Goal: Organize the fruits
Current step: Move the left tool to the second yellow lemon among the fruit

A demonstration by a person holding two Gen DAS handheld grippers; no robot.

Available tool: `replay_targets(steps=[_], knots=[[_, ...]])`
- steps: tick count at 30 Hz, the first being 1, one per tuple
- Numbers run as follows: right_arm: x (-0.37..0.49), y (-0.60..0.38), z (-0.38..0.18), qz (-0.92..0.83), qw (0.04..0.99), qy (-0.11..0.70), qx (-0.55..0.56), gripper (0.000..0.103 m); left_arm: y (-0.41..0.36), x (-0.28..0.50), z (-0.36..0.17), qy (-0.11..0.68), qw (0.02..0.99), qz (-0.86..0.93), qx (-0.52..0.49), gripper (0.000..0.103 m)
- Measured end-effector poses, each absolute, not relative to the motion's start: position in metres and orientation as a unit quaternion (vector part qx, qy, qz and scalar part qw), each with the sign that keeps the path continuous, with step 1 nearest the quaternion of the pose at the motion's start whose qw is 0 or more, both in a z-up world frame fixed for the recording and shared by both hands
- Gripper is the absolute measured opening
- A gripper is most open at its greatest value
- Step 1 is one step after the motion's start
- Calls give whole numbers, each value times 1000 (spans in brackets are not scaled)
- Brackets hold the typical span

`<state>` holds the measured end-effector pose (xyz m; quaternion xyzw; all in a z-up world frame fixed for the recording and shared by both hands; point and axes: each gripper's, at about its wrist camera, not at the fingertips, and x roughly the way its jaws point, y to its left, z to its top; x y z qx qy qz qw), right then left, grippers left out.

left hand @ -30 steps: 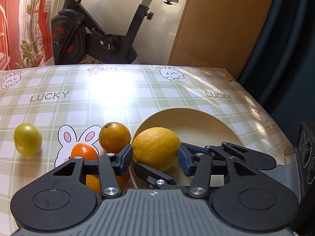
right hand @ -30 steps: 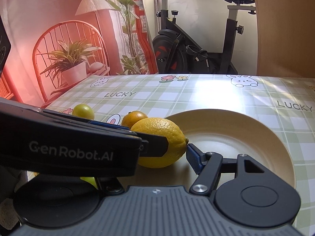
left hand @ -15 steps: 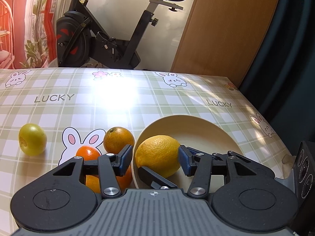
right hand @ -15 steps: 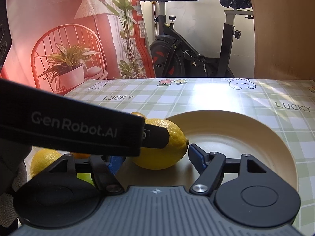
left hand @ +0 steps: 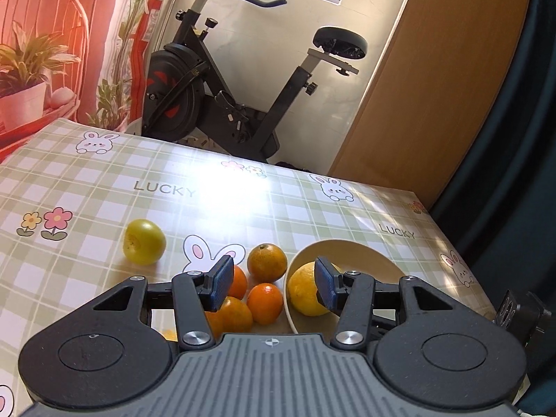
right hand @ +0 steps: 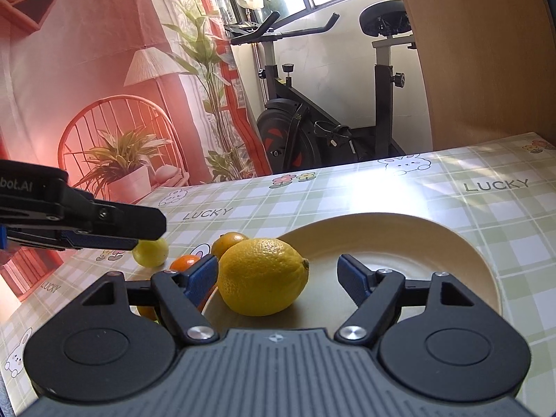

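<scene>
Lemon [right hand: 264, 276] resting at the plate's [right hand: 434, 239] near rim between the right gripper's [right hand: 278, 276] just-widened, non-touching jaws; left gripper [left hand: 269, 283] part-spread, empty, above the oranges [left hand: 267, 262].

- Left wrist view: close and low over the table [left hand: 104, 187], angled down past its jaws toward the exercise bike [left hand: 243, 80].
- Right wrist view: similar; both share lemon [right hand: 264, 276], plate [right hand: 434, 239].
</scene>
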<state>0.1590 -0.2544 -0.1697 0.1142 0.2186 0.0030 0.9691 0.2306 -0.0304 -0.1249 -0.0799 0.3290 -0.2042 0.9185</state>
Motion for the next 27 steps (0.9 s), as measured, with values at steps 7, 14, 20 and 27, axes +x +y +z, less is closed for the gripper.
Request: replay_targets(steps=[7,14,20,27], knots=[[156,-251,-169,7,970,220,105,78,9,209,-120,329,927,-155,-96,54],[145,-245,-167,-5,970,227,88,77,26,194,-121,336,924,-155,-95,54],[117,-234,-161,-5,969,234,79,72,20,185,-131,341,922,-158,-93,54],[104,-212,-153,27,965,252,71,61,17,169,-137,339,923,-166,-71,54]])
